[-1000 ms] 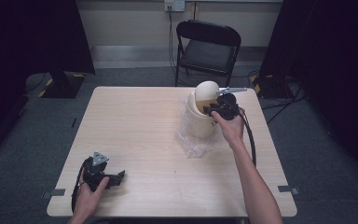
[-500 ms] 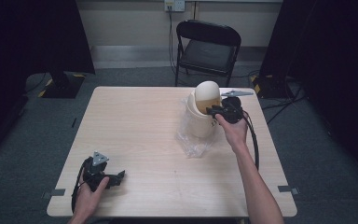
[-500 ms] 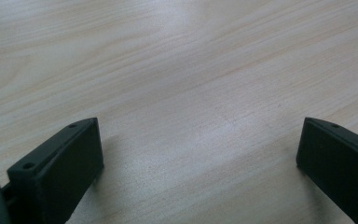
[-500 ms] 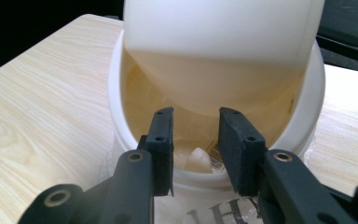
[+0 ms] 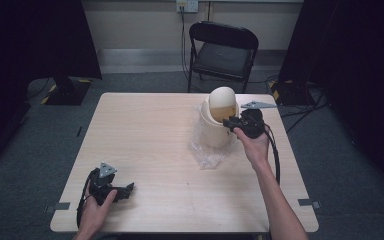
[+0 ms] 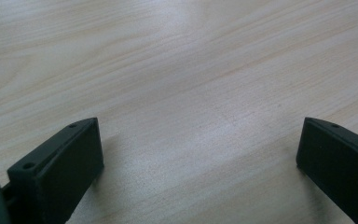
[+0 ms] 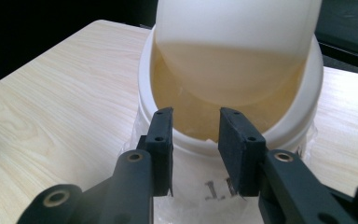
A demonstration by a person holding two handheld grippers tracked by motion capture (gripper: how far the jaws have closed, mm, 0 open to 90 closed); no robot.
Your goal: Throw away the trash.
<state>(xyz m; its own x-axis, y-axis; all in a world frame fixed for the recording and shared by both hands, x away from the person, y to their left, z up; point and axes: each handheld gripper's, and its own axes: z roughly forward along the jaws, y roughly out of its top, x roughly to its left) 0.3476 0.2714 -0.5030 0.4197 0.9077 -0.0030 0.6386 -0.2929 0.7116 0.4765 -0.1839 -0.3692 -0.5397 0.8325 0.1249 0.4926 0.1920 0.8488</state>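
A white bin [image 5: 219, 131] with a domed swing lid [image 5: 223, 99] stands on the right half of the table. The lid is tipped, and the yellowish inside [image 7: 223, 84] shows in the right gripper view. Crumpled clear plastic [image 5: 206, 152] lies around the bin's base. My right gripper [image 5: 229, 122] is at the bin's right side, level with the rim [image 7: 289, 130]. Its jaws [image 7: 196, 140] stand a narrow gap apart with nothing between them. My left gripper [image 5: 126, 190] rests on the table near the front left, wide open [image 6: 200, 135] over bare wood.
The light wooden table [image 5: 145, 135] has free room across its left and middle. A black folding chair [image 5: 222, 50] stands behind the far edge. Dark curtains flank the room, and cables lie on the floor at the right.
My right gripper has drawn back slightly from the bin, toward the near right. The left gripper has not moved.
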